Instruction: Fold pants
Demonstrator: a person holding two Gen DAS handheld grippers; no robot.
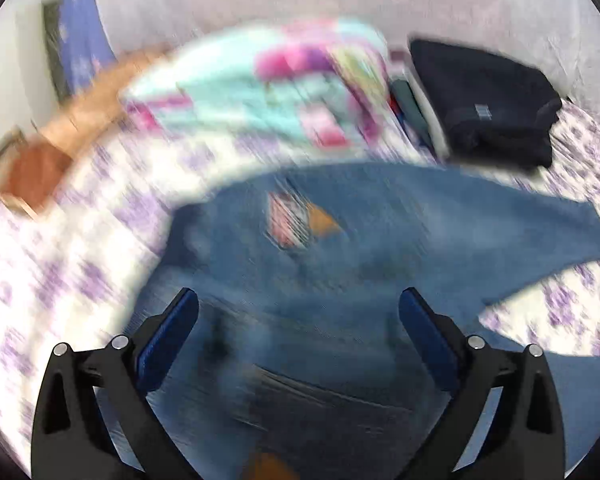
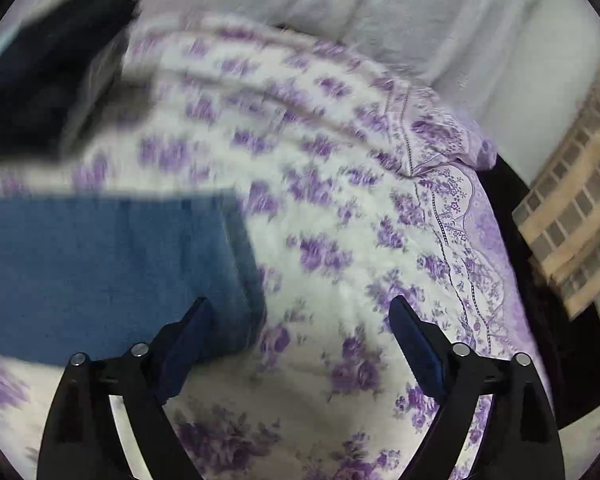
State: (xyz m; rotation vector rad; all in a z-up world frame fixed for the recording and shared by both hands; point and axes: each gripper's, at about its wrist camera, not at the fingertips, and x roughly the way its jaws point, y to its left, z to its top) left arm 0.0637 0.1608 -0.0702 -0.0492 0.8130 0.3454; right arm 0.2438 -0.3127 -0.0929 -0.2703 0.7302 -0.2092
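Blue jeans [image 1: 380, 248] lie spread on the purple-flowered bedsheet [image 1: 60, 264]; a ripped patch [image 1: 296, 220] shows on them. My left gripper [image 1: 298, 300] is open and empty, hovering over the jeans' waist part. In the right wrist view the leg end of the jeans [image 2: 100, 272] lies at the left. My right gripper [image 2: 300, 312] is open and empty above the sheet [image 2: 340, 240], its left finger [image 2: 188, 336] at the leg end's edge. Both views are motion-blurred.
A folded dark garment [image 1: 492, 108] and a turquoise-pink patterned cloth [image 1: 260, 88] lie at the far side of the bed. The dark garment also shows in the right wrist view [image 2: 48, 72]. The bed's right edge [image 2: 500, 280] drops to a dark gap; a wooden lattice [image 2: 572, 208] stands beyond.
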